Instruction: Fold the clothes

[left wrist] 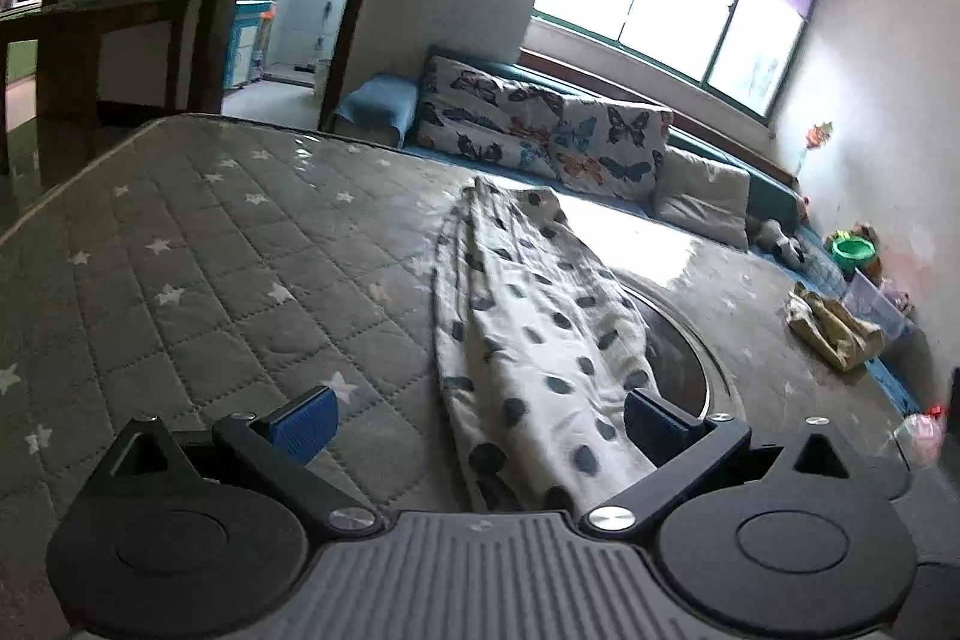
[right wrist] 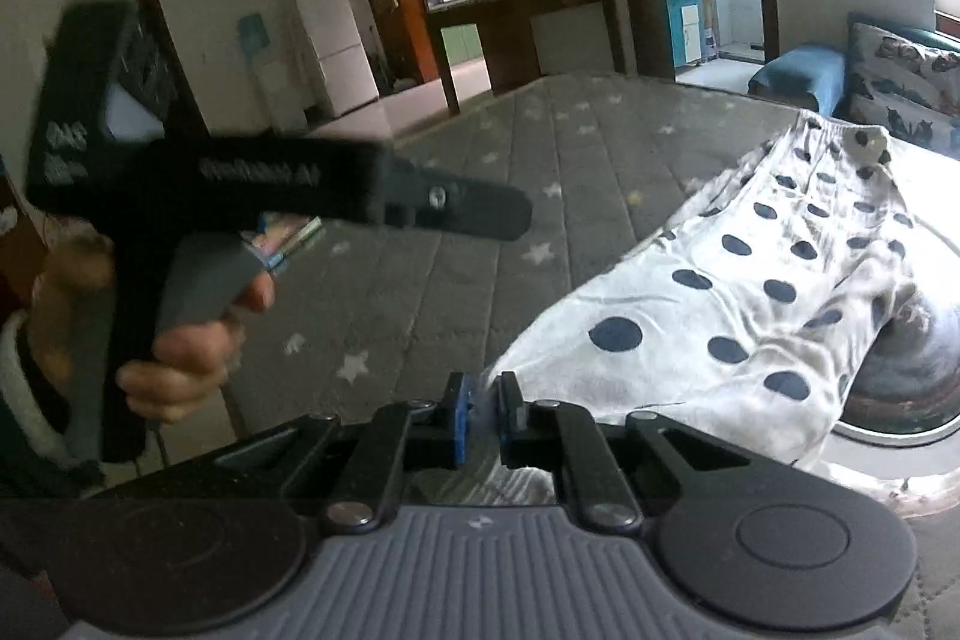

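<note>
A grey star-quilted mattress carries polka-dot trousers, stretched lengthwise away from both tongs. The right tongs pinch the near hem; the left tongs straddle it, wide open.
</note>
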### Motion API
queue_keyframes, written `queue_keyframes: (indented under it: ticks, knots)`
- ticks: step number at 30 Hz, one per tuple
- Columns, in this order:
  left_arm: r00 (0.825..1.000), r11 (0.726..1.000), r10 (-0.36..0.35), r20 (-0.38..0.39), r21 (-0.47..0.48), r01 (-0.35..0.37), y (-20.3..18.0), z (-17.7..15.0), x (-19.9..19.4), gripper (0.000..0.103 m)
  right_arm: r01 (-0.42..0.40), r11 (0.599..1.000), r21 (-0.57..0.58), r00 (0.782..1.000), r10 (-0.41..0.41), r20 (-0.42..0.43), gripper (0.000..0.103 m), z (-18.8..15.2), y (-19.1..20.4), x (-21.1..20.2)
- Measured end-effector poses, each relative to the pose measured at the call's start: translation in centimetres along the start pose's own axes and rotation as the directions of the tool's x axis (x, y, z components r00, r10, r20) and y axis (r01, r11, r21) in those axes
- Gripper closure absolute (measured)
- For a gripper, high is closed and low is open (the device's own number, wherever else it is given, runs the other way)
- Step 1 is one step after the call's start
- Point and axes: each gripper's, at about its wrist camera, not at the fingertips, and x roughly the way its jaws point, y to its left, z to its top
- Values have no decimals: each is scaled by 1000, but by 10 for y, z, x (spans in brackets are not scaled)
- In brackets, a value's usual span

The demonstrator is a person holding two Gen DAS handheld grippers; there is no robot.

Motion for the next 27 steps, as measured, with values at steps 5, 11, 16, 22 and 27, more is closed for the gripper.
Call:
queue_keyframes:
  ticks: [5, 11, 16, 22, 27]
  knots:
    - [999, 999, -37, -2, 30, 37, -11, 3, 2, 0, -7, 1000, -18, 1000, 7, -9, 79, -7, 3, -7]
    - [996, 996, -88, 3, 34, 88, -19, 8, 4, 0, 21, 999, -34, 999, -20, 46, 75, -12, 3, -57]
    - [987, 986, -158, -21, 43, 159, -34, 5, 14, 6, 120, 993, 10, 992, -120, 42, 75, -19, -16, -74]
    - [959, 957, -269, -85, 89, 276, -60, -6, 30, 34, 129, 991, 26, 991, -129, 17, 76, -27, -26, -59]
    - [954, 955, -252, -165, 119, 272, -64, -22, 51, 55, 143, 990, 7, 990, -143, -20, 76, -39, -24, -46]
